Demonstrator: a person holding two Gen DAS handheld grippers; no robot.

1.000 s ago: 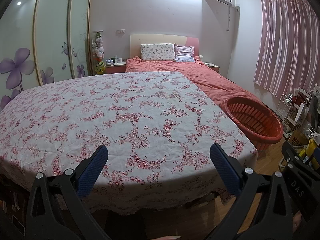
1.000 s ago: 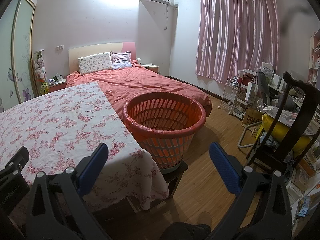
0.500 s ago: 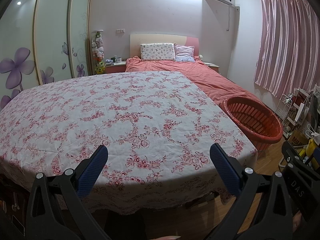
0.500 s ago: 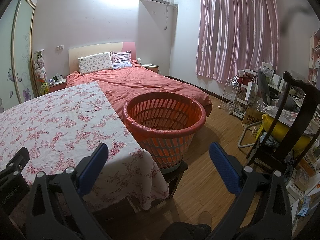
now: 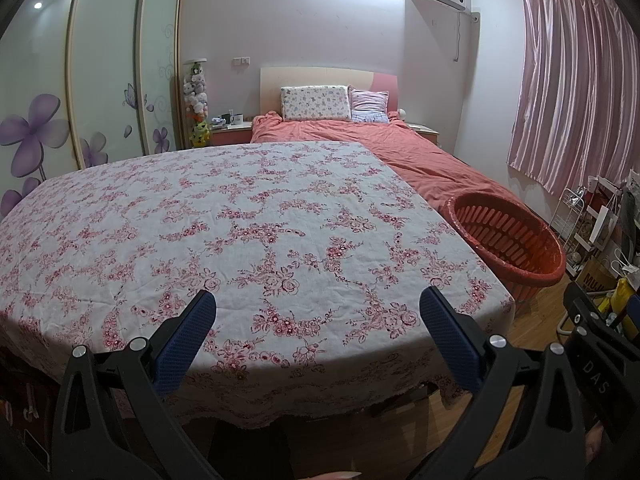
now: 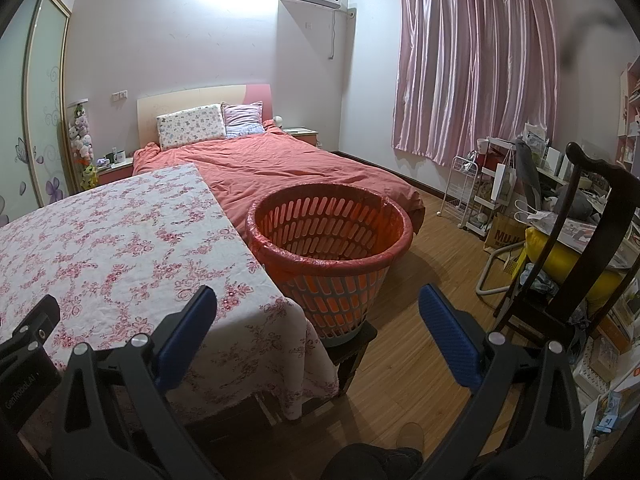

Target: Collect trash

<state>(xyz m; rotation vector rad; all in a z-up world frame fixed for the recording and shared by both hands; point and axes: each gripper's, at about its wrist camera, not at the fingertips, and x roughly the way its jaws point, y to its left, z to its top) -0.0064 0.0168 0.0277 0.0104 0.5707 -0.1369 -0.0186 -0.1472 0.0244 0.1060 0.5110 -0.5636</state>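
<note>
A red slatted plastic basket (image 6: 330, 240) lined with a red bag stands on a dark stool at the right end of a table covered by a floral cloth (image 5: 240, 240). The basket also shows at the right in the left wrist view (image 5: 508, 240). I see no trash on the cloth. My left gripper (image 5: 318, 320) is open and empty over the table's near edge. My right gripper (image 6: 318, 320) is open and empty, in front of the basket and the table's corner.
A bed with a red cover (image 6: 280, 160) lies behind the table. A dark wooden chair (image 6: 580, 240) with a yellow bag, a white wire rack (image 6: 466, 192) and cluttered shelves stand at the right. Wooden floor (image 6: 420, 320) lies between basket and chair. Sliding wardrobe doors (image 5: 100, 80) stand left.
</note>
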